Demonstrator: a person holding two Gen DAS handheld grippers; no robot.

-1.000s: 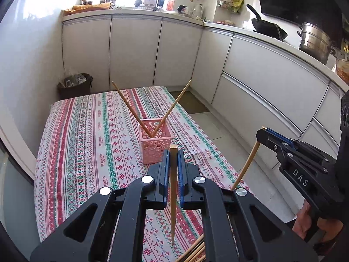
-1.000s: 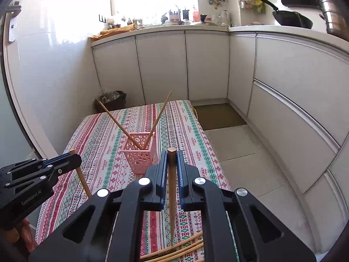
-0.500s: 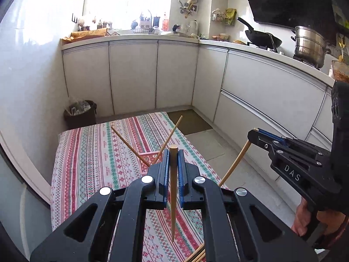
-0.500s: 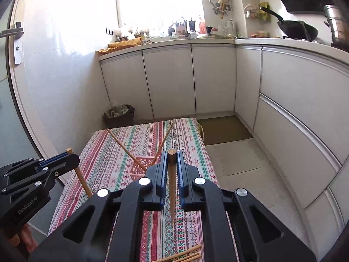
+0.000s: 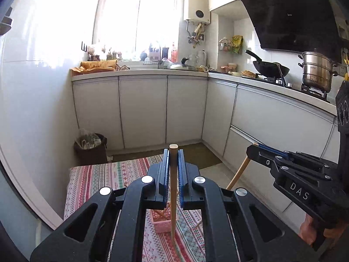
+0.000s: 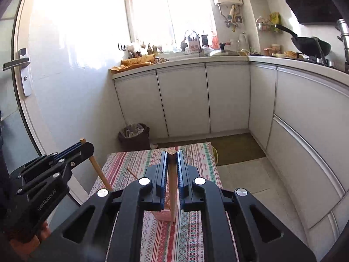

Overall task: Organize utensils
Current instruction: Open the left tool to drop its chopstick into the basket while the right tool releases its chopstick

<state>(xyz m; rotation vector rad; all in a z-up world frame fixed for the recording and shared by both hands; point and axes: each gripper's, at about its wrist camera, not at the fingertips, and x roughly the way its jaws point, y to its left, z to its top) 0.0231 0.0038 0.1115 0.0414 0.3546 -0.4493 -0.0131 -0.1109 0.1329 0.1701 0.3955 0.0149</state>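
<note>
My left gripper [image 5: 173,152] is shut on a wooden chopstick [image 5: 173,196] that hangs point down above the pink perforated holder [image 5: 162,223]. My right gripper [image 6: 172,155] is shut on another chopstick [image 6: 172,192], upright over the same pink holder [image 6: 163,214]. Each gripper shows in the other's view: the right one [image 5: 253,149] with its chopstick [image 5: 238,172], the left one [image 6: 84,144] with its chopstick [image 6: 99,172]. The holder is mostly hidden behind the fingers. A chopstick tip [image 6: 132,173] sticks out of it.
The holder stands on a table with a striped patterned cloth [image 5: 98,181]. A dark bin [image 5: 90,147] stands beyond the table. White cabinets [image 5: 144,109] and a counter with a wok [image 5: 270,69] and steel pot [image 5: 316,74] run around the back and right.
Both grippers have risen and tilted up with their chopsticks. The table and holder have dropped low in both views and the window and counter have come into view.
</note>
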